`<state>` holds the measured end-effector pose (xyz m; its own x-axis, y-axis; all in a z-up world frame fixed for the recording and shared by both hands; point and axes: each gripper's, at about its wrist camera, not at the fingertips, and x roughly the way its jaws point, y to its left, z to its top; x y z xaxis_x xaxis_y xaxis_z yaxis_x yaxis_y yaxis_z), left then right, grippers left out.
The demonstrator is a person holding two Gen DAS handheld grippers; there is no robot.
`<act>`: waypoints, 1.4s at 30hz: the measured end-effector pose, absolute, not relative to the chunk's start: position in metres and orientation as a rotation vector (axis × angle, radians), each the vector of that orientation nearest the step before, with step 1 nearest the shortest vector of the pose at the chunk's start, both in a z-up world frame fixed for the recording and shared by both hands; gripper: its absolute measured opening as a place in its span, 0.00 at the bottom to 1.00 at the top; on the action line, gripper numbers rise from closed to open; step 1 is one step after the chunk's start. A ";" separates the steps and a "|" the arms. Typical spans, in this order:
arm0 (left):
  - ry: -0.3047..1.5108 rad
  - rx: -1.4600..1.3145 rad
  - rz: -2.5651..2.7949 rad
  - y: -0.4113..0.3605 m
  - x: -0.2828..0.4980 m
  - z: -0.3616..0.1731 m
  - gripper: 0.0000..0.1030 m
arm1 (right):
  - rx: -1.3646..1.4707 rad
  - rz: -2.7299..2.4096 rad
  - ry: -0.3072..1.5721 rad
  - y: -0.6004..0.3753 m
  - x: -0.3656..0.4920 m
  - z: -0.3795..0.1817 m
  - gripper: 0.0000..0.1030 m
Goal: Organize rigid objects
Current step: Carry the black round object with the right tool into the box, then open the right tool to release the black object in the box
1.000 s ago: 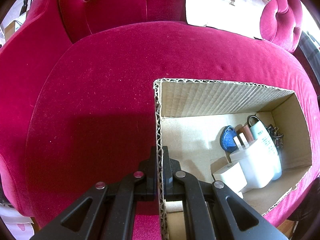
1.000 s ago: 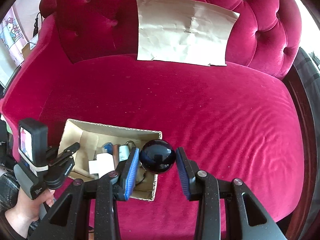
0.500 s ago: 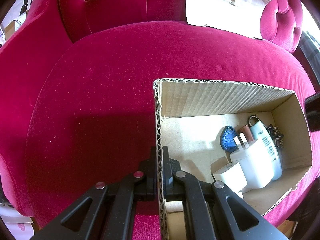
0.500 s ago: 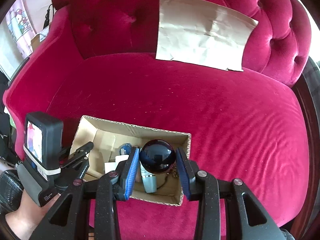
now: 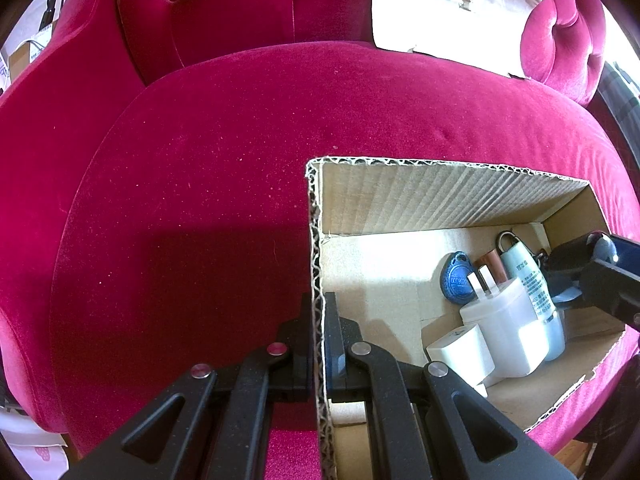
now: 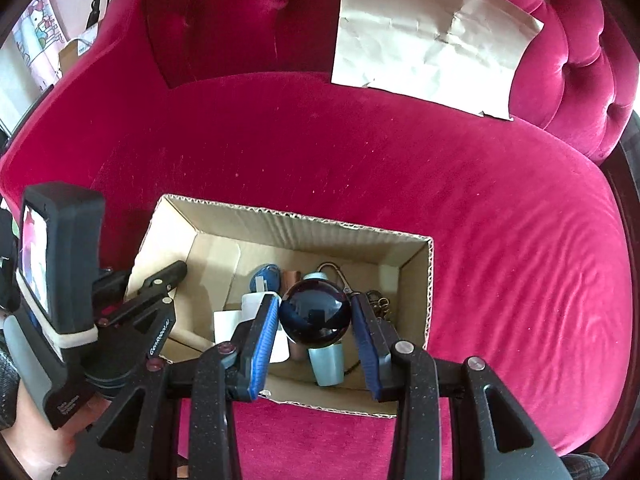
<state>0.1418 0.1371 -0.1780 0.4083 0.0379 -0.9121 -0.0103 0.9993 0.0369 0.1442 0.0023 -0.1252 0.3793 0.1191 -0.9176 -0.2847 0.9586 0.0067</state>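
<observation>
Below: chargers (image 5: 496,332), bottle (image 6: 326,364), keys (image 6: 378,306).

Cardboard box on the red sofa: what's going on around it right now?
A person holds a gripper in each hand. The left gripper is clamped on the cardboard box wall. The right gripper holds a dark glossy ball above the box. Inside lie white chargers, a blue key fob, a pale blue bottle and keys.

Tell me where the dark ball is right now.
In the right wrist view, the dark ball sits clamped in the right gripper, above the cardboard box, over the pale blue bottle.
</observation>
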 end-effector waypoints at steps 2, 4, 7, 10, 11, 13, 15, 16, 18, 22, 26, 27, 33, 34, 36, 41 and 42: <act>1.151 0.027 0.031 0.136 0.142 -0.178 0.03 | -0.160 0.261 1.156 0.003 0.145 -0.127 0.39; 1.151 0.026 0.031 0.136 0.142 -0.178 0.03 | -0.155 0.261 1.158 0.002 0.145 -0.127 0.39; 1.150 0.028 0.031 0.136 0.142 -0.178 0.03 | -0.152 0.259 1.159 0.002 0.148 -0.128 0.39; 1.149 0.027 0.030 0.136 0.142 -0.178 0.03 | -0.153 0.260 1.164 0.003 0.148 -0.130 0.39; 1.149 0.029 0.030 0.136 0.142 -0.177 0.03 | -0.153 0.261 1.164 0.004 0.148 -0.131 0.39; 1.149 0.033 0.031 0.135 0.142 -0.177 0.03 | -0.152 0.264 1.168 0.003 0.148 -0.132 0.39; 1.150 0.030 0.031 0.135 0.143 -0.177 0.03 | -0.144 0.267 1.168 0.002 0.149 -0.132 0.39; 1.150 0.030 0.030 0.135 0.143 -0.177 0.03 | -0.141 0.268 1.168 0.002 0.150 -0.132 0.39; 1.150 0.031 0.030 0.135 0.143 -0.177 0.03 | -0.139 0.263 1.163 0.001 0.150 -0.131 0.39; 1.150 0.032 0.032 0.134 0.143 -0.177 0.03 | -0.122 0.258 1.139 -0.003 0.150 -0.125 0.57; 1.150 0.029 0.032 0.133 0.142 -0.178 0.03 | -0.152 0.228 1.117 -0.003 0.149 -0.123 0.91; 1.150 0.030 0.032 0.133 0.143 -0.178 0.03 | -0.156 0.218 1.112 -0.004 0.148 -0.123 0.96; 1.150 0.032 0.032 0.133 0.142 -0.178 0.03 | -0.164 0.193 1.131 -0.008 0.150 -0.127 1.00; 1.150 0.031 0.032 0.133 0.142 -0.178 0.03 | -0.166 0.193 1.133 -0.008 0.150 -0.128 1.00; 1.150 0.031 0.031 0.133 0.142 -0.178 0.03 | -0.165 0.188 1.143 -0.009 0.150 -0.130 1.00; 1.150 0.033 0.031 0.133 0.142 -0.178 0.03 | -0.155 0.180 1.149 -0.012 0.149 -0.130 1.00; 1.151 0.033 0.032 0.133 0.142 -0.178 0.03 | -0.155 0.179 1.150 -0.012 0.148 -0.129 1.00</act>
